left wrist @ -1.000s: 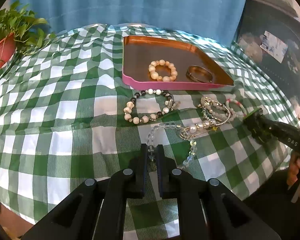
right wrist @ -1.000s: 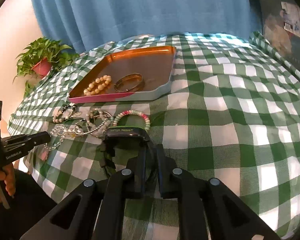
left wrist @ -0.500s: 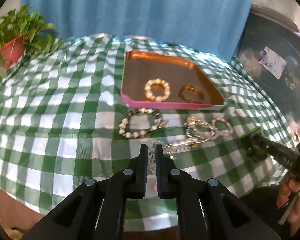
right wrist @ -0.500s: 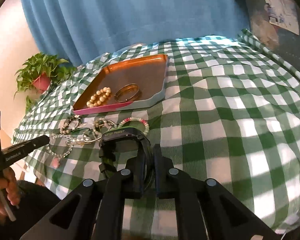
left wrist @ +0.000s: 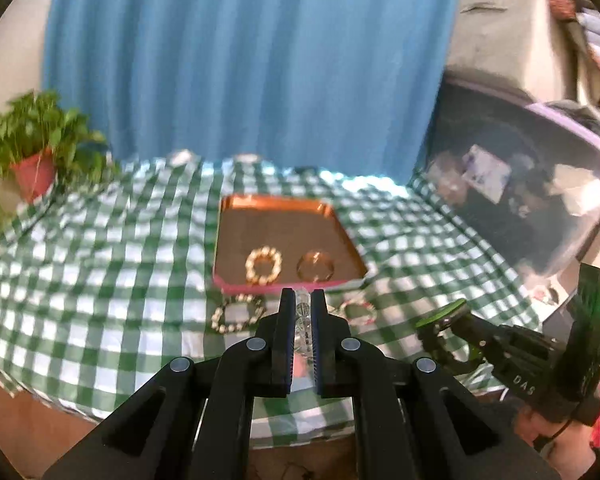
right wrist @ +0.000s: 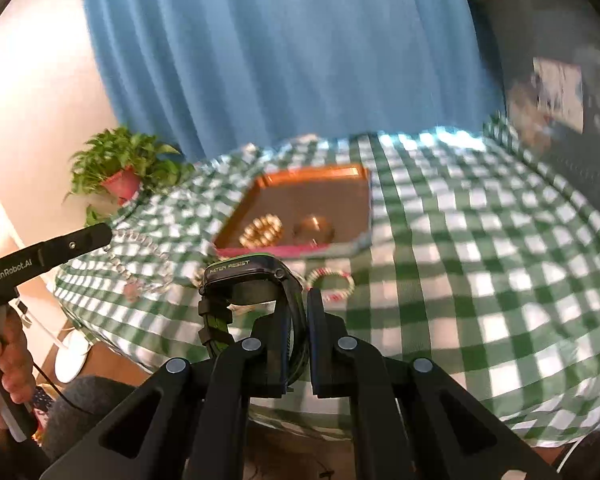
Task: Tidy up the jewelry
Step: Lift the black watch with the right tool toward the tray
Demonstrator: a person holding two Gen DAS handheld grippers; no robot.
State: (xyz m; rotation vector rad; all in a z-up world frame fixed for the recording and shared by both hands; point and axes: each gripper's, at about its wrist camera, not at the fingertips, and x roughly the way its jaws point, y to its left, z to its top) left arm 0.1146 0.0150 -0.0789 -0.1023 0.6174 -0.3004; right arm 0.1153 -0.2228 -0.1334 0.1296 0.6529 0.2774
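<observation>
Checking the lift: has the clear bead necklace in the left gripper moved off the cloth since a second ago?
Yes. The clear bead necklace now hangs from the left gripper, above the checked tablecloth.

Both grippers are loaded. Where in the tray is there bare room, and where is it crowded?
The tray is bare across its far half, behind the cream bead bracelet and gold bangle. Its near edge is crowded; more bracelets lie on the cloth just before it.
</observation>
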